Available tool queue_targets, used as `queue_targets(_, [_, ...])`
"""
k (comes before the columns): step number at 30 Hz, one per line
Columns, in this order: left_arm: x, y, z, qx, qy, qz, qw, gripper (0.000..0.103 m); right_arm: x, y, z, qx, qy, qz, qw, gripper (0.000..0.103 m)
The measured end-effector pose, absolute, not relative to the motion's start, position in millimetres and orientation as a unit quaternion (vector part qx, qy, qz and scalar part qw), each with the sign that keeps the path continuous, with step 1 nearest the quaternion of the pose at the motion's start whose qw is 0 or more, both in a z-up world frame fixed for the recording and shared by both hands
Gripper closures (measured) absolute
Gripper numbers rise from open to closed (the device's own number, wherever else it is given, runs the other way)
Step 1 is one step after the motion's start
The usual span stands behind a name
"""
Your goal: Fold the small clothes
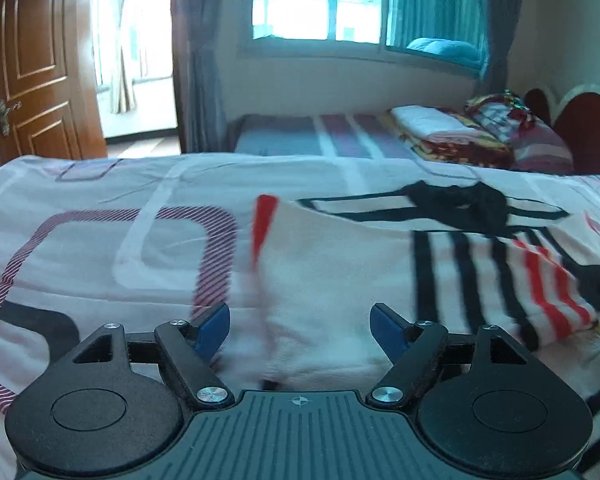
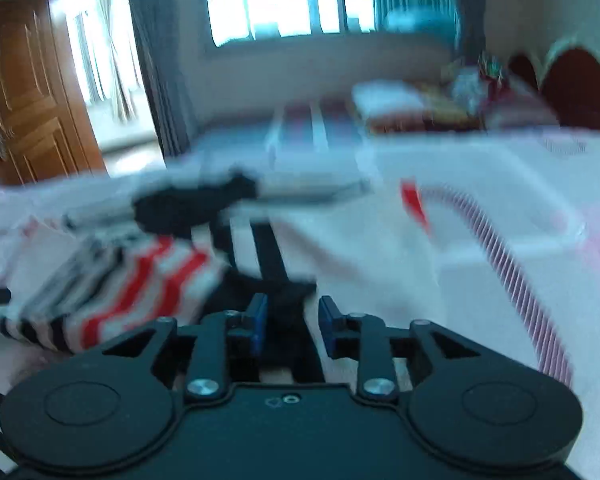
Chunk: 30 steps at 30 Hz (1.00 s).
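From my left hand-held gripper point(image 1: 300, 326) I see its blue fingertips point(image 1: 214, 330) spread wide, with the white garment point(image 1: 332, 264) lying on the bed point(image 1: 100, 240) between and just ahead of them; nothing is pinched. The garment is pale, with a red trim strip point(image 1: 264, 224) at its far left corner and black and red stripes point(image 1: 512, 284) along its right side, where the cloth is bunched up. A small black garment point(image 1: 460, 200) lies crumpled beyond it on the patterned bedspread.

My right hand-held gripper point(image 2: 292, 326) is partly open, its blue pads point(image 2: 258, 322) apart, and dark fabric point(image 2: 276, 292) sits in the gap between them (this view is badly blurred, so I cannot tell whether the pads actually touch the cloth or merely straddle it). To the left of those fingers the striped part point(image 2: 140, 284) of the garment is heaped in red, white and black bands, and the black garment point(image 2: 196, 204) shows behind it. The white body of the garment stretches off to the right, ending at the red trim point(image 2: 414, 204).

Beyond the near bed I can see a second bed point(image 1: 320, 136) with folded blankets point(image 1: 448, 132) piled on it, a window point(image 1: 324, 0) with grey curtains point(image 1: 198, 60), and a wooden door point(image 1: 32, 60) standing open at the left.
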<state>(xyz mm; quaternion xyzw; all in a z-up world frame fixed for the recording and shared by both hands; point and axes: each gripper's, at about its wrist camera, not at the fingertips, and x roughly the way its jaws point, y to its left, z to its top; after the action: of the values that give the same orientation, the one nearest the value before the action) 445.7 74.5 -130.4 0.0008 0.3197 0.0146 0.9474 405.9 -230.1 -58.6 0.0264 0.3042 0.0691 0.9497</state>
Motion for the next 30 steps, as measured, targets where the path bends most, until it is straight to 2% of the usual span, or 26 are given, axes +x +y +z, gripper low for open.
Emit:
queue_targets(3, [459,59,-153,0.039,0.370,0.025,0.928,0.024,400,-221,-59,0.009,0.288,0.103,0.952,0.082])
queue_targets(5, [457,67,-158,0.009,0.360,0.034,0.932,0.012,416,-209,-80,-0.037,0.349,0.091,0.932,0.080])
queue_targets(6, [457,72,-157,-0.002,0.365,0.039,0.930,0.011,416,-208,-88,-0.045,0.337,0.092,0.936,0.079])
queue_targets(11, [426,84,-144,0.002,0.353,0.039,0.935,0.011,413,-212,-76,-0.044,0.346,0.087,0.933,0.075])
queue_targets(15, [387,97,-142,0.004,0.365,0.039,0.930,0.011,393,-237,-65,0.004,0.337,0.079,0.938,0.071])
queue_targets(22, [306,90,-149,0.027,0.391,0.023,0.920,0.012,320,-287,-62,0.062,0.347,0.062,0.934,0.068])
queue_targets(24, [283,87,-147,0.032,0.392,0.019,0.919,0.014,293,-298,-64,0.066,0.357,0.055,0.930,0.068])
queue_targets(26, [265,87,-143,0.012,0.398,0.006,0.917,0.030,268,-308,-65,0.079,0.364,0.052,0.927,0.068])
queue_targets(30, [225,95,-144,-0.066,0.418,-0.040,0.905,0.030,221,-325,-69,0.126,0.379,0.049,0.916,0.067])
